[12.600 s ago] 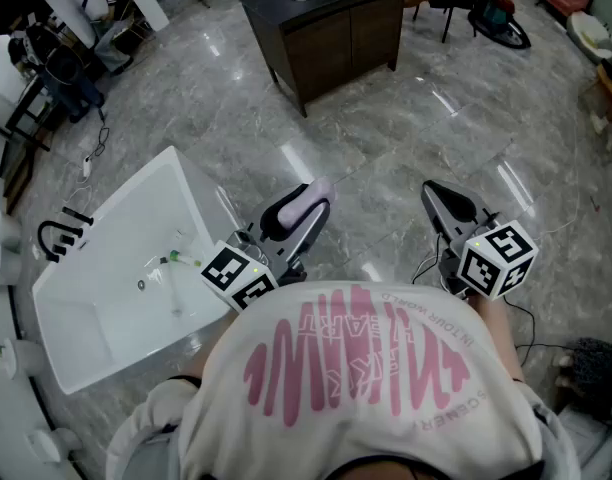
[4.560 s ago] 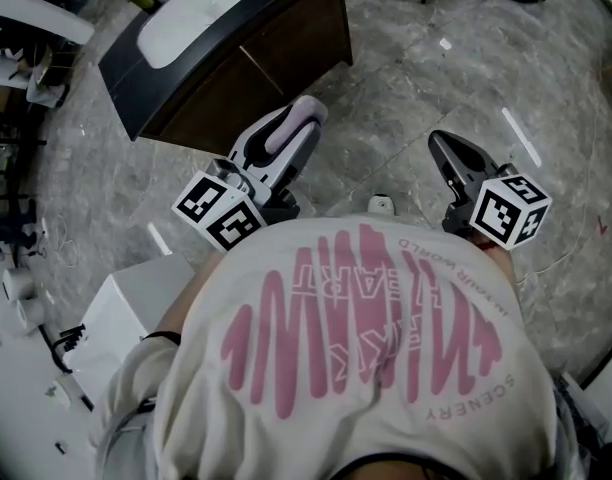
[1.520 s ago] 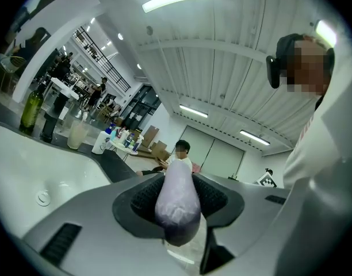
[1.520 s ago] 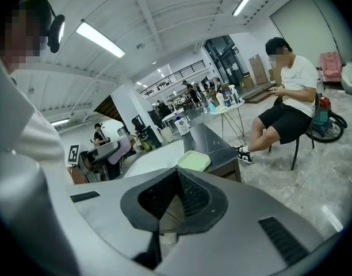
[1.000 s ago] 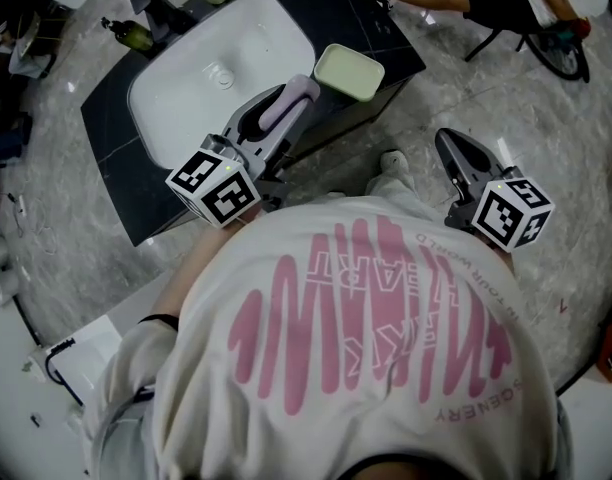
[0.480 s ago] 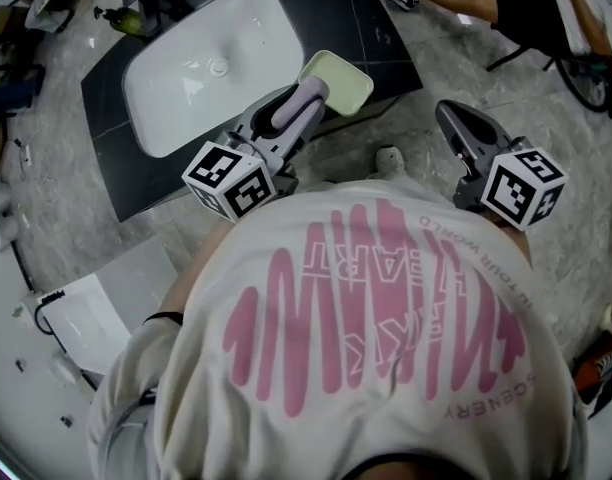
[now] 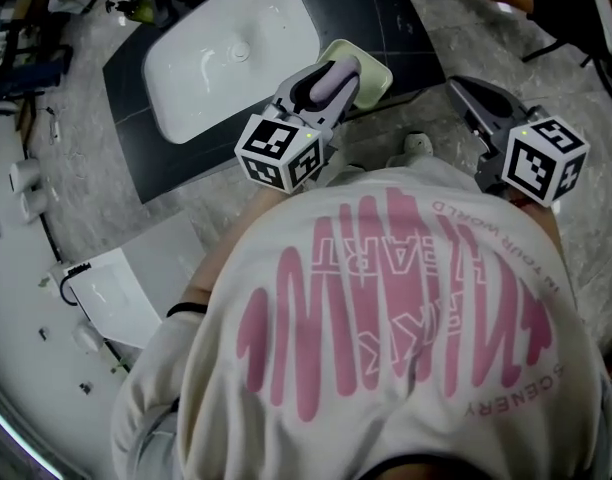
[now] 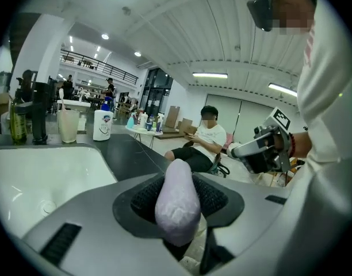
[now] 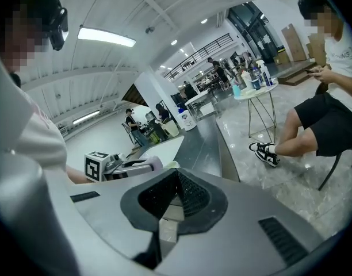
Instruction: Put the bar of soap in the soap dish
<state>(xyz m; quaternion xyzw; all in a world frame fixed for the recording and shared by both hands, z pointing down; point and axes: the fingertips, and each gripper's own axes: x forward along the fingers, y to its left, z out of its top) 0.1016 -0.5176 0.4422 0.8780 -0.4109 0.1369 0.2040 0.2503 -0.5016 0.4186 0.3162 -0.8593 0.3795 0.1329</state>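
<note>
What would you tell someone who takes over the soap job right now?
Left hand-held gripper: shut on the lilac bar of soap, seemingly above the soap dish.
Right hand-held gripper: jaws together, nothing in them, off to the side over the floor.
Soap dish: pale green, on the dark counter beside the white sink; the part that shows is empty.
Done: soap gripped and at the dish.
Left: lower it into the dish, open the jaws.

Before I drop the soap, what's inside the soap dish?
The visible part of the soap dish looks bare; the left gripper holding the purple soap bar covers the rest.
</note>
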